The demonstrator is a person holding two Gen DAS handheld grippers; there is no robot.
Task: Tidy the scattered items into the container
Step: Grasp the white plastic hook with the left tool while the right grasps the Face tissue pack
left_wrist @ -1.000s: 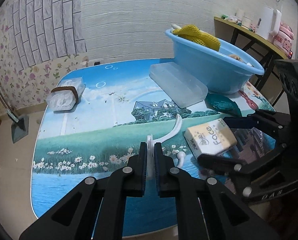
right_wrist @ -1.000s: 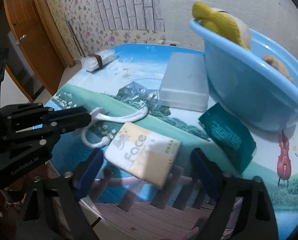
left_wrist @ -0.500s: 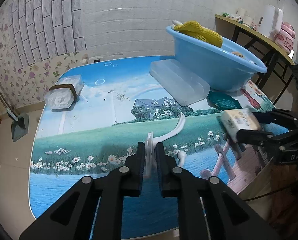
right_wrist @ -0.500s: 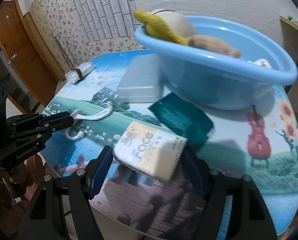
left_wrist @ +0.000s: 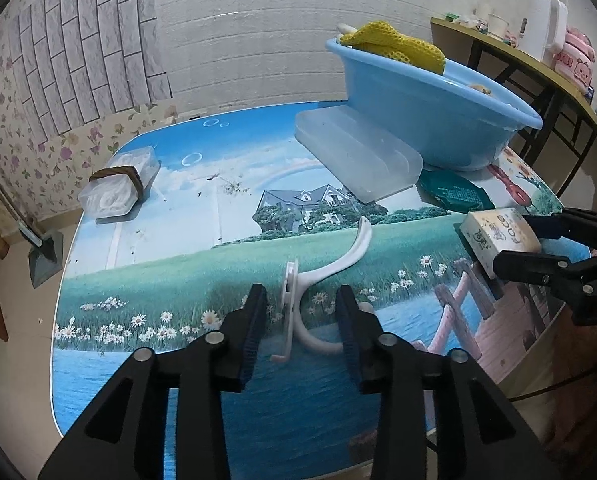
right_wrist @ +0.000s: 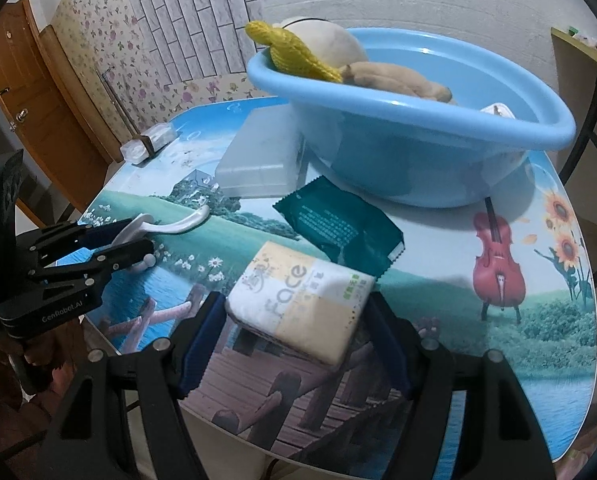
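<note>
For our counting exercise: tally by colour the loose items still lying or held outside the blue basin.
White: 1, the coat hook
Cream and white: 1, the tissue pack, gripped in the right claw
Dark green: 1, the sachet
Clear: 2, the flat box and the banded box
Total: 5

basin light blue | tissue pack cream/white, "Face" printed | sachet dark green | hook white | cloth yellow | tabletop landscape-printed
</note>
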